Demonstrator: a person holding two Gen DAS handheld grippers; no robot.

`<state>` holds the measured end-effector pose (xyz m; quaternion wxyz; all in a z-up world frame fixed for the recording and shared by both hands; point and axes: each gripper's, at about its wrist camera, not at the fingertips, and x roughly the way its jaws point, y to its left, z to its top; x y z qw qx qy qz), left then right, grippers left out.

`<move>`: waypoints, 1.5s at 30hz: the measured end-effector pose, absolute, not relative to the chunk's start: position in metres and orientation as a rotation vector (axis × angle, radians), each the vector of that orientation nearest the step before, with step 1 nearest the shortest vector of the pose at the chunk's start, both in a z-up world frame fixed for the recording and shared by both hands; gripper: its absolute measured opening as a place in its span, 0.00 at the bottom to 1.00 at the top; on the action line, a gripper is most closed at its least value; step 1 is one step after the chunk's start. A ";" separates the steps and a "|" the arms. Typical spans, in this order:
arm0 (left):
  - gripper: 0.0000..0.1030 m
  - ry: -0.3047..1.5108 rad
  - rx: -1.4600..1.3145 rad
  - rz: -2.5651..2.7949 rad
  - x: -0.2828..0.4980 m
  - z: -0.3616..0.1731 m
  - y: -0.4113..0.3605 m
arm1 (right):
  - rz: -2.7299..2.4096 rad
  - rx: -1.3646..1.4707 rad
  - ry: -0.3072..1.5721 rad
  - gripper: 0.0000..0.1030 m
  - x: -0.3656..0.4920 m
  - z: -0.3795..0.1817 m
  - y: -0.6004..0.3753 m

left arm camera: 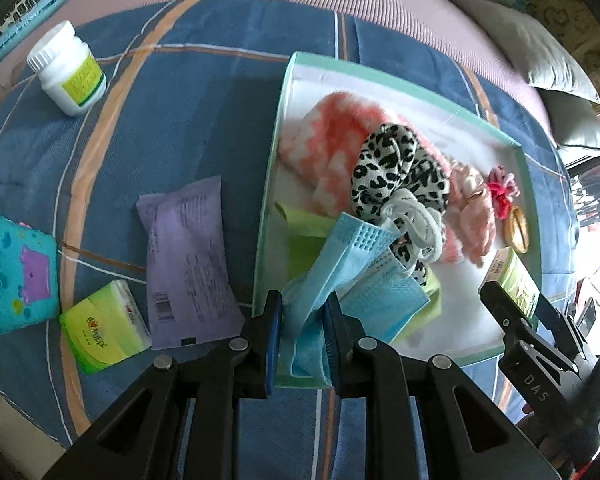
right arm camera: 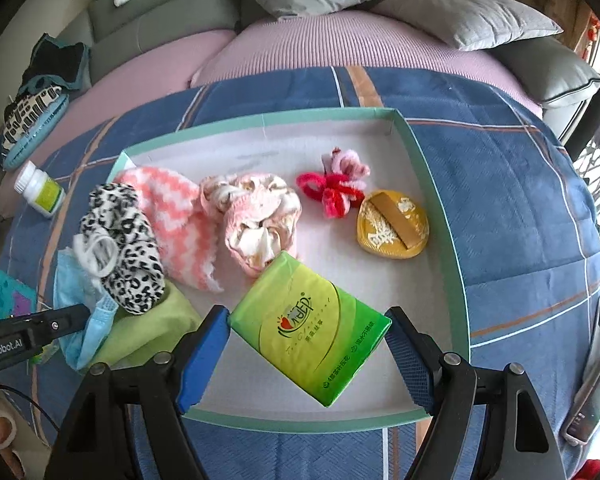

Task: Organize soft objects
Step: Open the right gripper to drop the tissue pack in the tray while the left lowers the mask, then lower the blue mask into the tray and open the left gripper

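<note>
My left gripper (left arm camera: 302, 320) is shut on a blue face mask (left arm camera: 340, 264) at the near left corner of the teal-rimmed tray (left arm camera: 276, 128). The mask also shows in the right wrist view (right arm camera: 76, 308). My right gripper (right arm camera: 308, 340) is shut on a green tissue pack (right arm camera: 312, 324) above the tray's (right arm camera: 440, 208) near side. In the tray lie a leopard-print sock (right arm camera: 128, 236), a pink-and-white sock (right arm camera: 172, 216), a pink scrunchie (right arm camera: 256, 216), a red and pink yarn bow (right arm camera: 336, 188), a green cloth (right arm camera: 148, 328) and a gold box (right arm camera: 392, 224).
On the blue plaid blanket (left arm camera: 180, 120) left of the tray lie a white pill bottle (left arm camera: 68, 72), a purple packet (left arm camera: 188, 256), a second green tissue pack (left arm camera: 104, 324) and a teal wipes pack (left arm camera: 16, 272). Grey cushions (right arm camera: 460, 16) lie behind.
</note>
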<state>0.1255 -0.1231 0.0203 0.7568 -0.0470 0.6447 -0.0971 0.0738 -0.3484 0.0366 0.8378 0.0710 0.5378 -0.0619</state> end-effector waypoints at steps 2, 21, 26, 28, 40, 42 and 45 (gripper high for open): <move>0.20 1.413 -0.100 -0.208 0.125 0.016 -0.123 | -0.131 0.150 1.147 0.79 0.075 0.033 -0.348; 0.39 1.397 -0.095 -0.227 0.115 0.031 -0.130 | -0.164 0.104 1.152 0.80 0.073 0.038 -0.345; 0.43 1.362 -0.094 -0.241 0.111 0.050 -0.130 | -0.167 0.102 1.123 0.82 0.070 0.051 -0.345; 0.48 1.343 -0.095 -0.245 0.110 0.058 -0.129 | -0.166 0.097 1.108 0.84 0.068 0.057 -0.344; 0.49 1.301 -0.097 -0.241 0.118 0.074 -0.121 | -0.159 0.079 1.082 0.85 0.067 0.069 -0.338; 0.49 1.301 -0.094 -0.235 0.118 0.074 -0.119 | -0.157 0.078 1.081 0.85 0.067 0.068 -0.338; 0.49 1.301 -0.084 -0.215 0.119 0.073 -0.117 | -0.158 0.073 1.080 0.85 0.067 0.068 -0.337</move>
